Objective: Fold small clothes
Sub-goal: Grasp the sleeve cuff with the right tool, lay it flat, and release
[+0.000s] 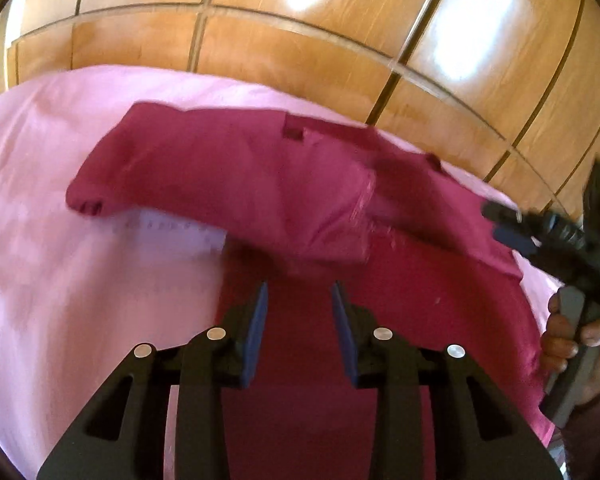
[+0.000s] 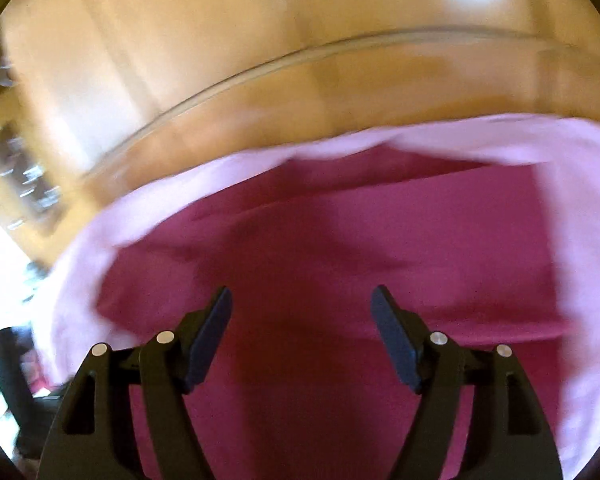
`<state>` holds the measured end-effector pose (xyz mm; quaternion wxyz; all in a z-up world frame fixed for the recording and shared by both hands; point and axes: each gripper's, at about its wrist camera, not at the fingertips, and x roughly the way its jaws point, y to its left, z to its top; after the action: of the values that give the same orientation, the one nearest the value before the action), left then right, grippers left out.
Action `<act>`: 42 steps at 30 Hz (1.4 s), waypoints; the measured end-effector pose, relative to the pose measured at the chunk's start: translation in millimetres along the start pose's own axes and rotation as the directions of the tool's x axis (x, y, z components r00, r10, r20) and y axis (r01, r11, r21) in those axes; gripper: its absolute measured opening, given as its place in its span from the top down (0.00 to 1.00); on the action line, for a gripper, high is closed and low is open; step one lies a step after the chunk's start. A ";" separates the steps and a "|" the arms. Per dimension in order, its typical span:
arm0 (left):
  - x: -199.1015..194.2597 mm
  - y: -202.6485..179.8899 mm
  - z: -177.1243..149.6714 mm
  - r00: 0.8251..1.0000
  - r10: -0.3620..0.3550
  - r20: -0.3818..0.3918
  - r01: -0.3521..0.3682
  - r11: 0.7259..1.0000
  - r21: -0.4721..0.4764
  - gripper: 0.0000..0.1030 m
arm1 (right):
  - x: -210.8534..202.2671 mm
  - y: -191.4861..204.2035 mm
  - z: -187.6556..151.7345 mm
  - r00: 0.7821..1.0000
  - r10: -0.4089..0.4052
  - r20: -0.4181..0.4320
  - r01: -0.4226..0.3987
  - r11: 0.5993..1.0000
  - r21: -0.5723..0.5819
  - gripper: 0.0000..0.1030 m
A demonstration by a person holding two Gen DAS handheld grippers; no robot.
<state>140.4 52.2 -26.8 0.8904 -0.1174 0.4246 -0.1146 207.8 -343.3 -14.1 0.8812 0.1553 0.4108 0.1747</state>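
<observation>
garment [image 1: 260,184]: maroon, on pink sheet [image 1: 60,280], long axis left-right, one part running toward the camera
left gripper [image 1: 300,300]: fingers narrow, empty, over near part
right gripper [image 2: 302,308]: fingers wide, empty, at garment's right edge
nearer: left, judged

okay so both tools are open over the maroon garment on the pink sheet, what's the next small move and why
Probably lower the left tool and close it on the maroon garment near its bunched fold. Both tools are open and holding nothing, the right tool too, and the garment lies rumpled, not flat, on the pink sheet, so it needs gripping before any fold.
</observation>
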 end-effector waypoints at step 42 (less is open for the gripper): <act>-5.3 -6.6 9.0 0.997 0.070 -0.023 -0.069 0.997 0.041 0.69 | -36.9 -167.7 15.8 0.940 -0.340 -0.040 0.337 0.899 0.281 0.56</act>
<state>143.5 48.5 -15.3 0.8909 -0.0832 0.4367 -0.0933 228.2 -510.9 -49.7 0.8689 0.2071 0.4477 -0.0423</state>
